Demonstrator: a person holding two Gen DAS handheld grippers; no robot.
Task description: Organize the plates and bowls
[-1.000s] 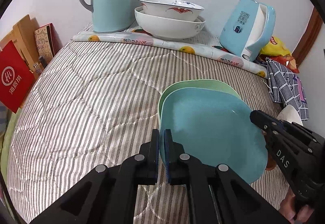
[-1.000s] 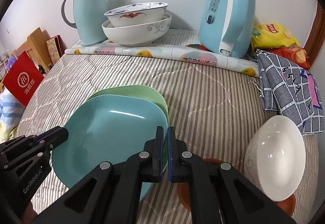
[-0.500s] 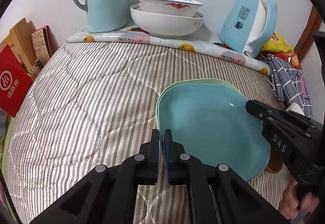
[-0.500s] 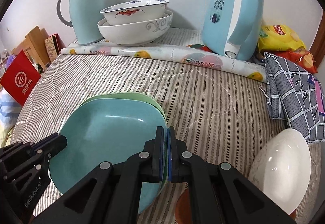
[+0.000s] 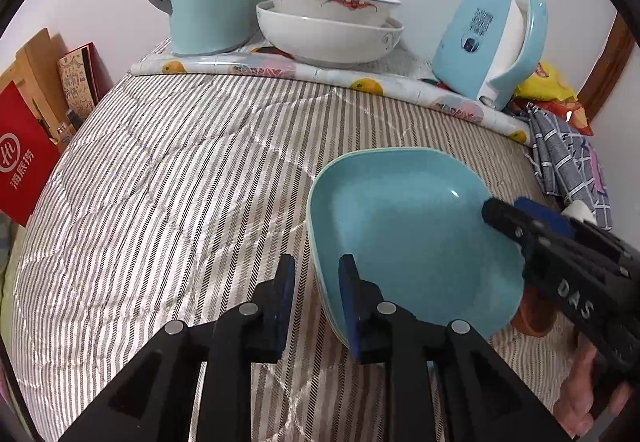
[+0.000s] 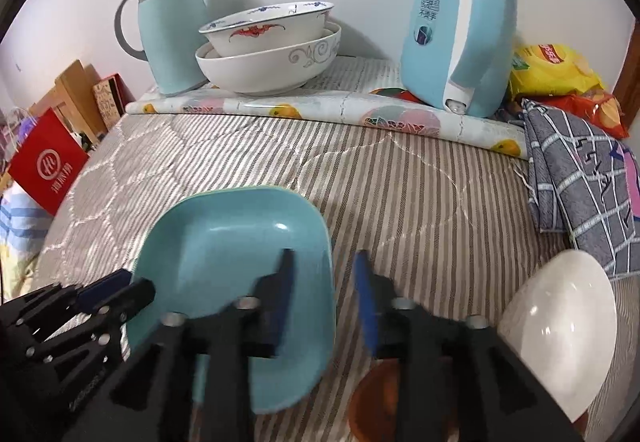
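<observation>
On the striped quilt [image 5: 168,201] the blue plate [image 5: 408,234] lies flat, both grippers just opened astride its rim.

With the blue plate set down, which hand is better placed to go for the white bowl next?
Right, probably. The white bowl sits just beside the right tool, whose jaws have just been opening off the blue plate. The left tool, also just opened, is at the plate's far edge.
</observation>
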